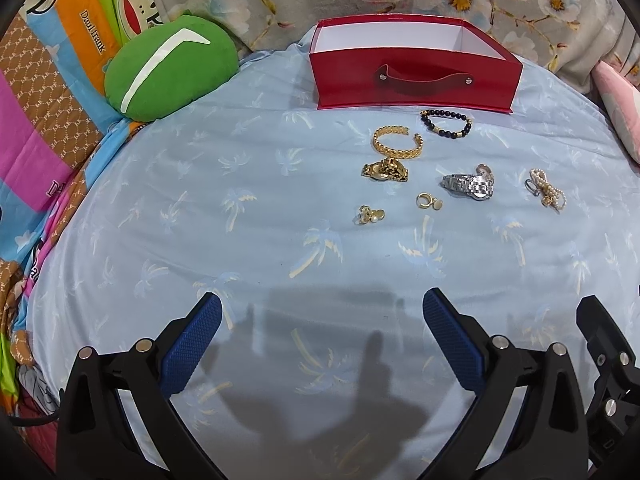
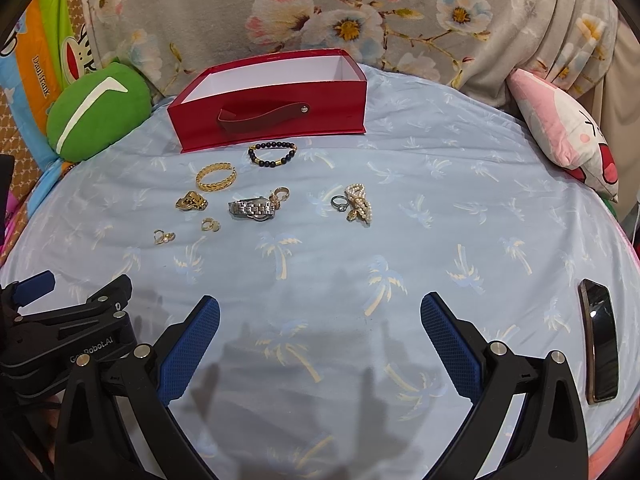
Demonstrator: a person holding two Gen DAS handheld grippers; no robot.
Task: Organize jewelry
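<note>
An open red box [image 1: 416,84] [image 2: 272,116] with a white inside stands at the far side of a light blue sheet [image 1: 280,240]. In front of it lie a black bead bracelet [image 1: 445,123] [image 2: 272,153], a gold bangle [image 1: 397,142] [image 2: 215,177], a gold watch [image 1: 385,170] [image 2: 192,201], a silver watch [image 1: 469,185] [image 2: 252,208], a pearl piece [image 1: 548,192] [image 2: 359,204] and gold earrings [image 1: 370,214] [image 1: 428,201]. My left gripper [image 1: 322,340] is open and empty, well short of the jewelry. My right gripper [image 2: 320,340] is open and empty too.
A green cushion [image 1: 168,68] lies at the far left and a pink pillow [image 2: 564,132] at the far right. A dark phone [image 2: 600,340] lies on the sheet by my right gripper. Floral fabric [image 2: 320,8] rises behind the box.
</note>
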